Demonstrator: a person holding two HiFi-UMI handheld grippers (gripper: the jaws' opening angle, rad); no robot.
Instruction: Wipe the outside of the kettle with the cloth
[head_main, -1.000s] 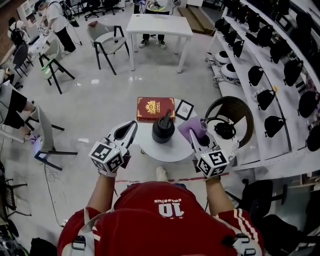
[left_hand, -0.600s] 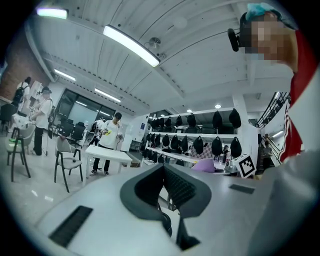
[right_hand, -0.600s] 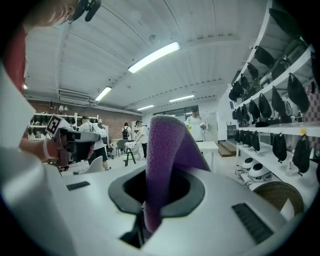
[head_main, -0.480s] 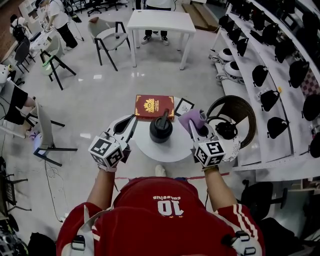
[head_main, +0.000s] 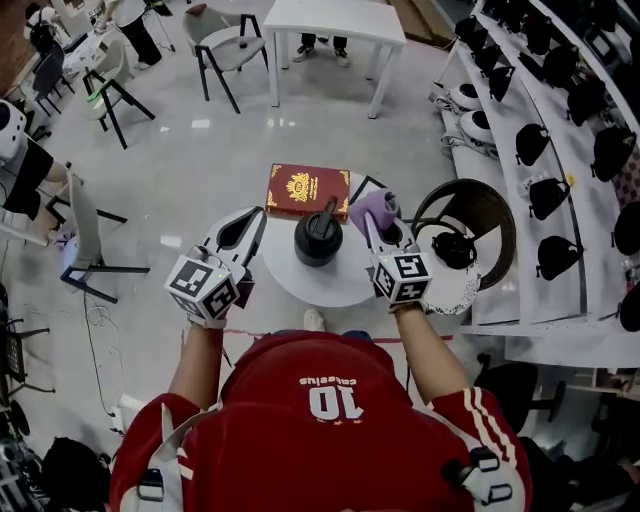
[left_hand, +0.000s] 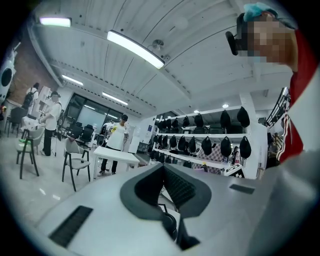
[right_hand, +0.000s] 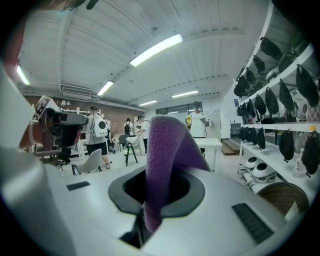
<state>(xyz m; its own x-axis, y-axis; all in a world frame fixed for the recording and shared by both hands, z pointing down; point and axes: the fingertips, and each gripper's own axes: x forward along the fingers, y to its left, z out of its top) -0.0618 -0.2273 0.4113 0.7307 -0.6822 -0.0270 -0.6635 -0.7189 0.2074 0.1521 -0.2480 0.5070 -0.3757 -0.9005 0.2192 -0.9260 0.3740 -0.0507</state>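
The right gripper (head_main: 370, 224) has its fingers pinched on a purple fleecy cloth (right_hand: 161, 150), which rises in a fold above the fingertips. The squat black kettle (head_main: 318, 240) stands on the round white table (head_main: 330, 292), just left of those fingertips. The left gripper (left_hand: 163, 168), its fingers pressed together on nothing, hangs near the kettle's other side.

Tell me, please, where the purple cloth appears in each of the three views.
Head view: the purple cloth is right of centre, at the tip of the right hand-held gripper, beside the kettle.
Left gripper view: not in it.
Right gripper view: centre, clamped between the jaws.
Shared landmark: the white table.
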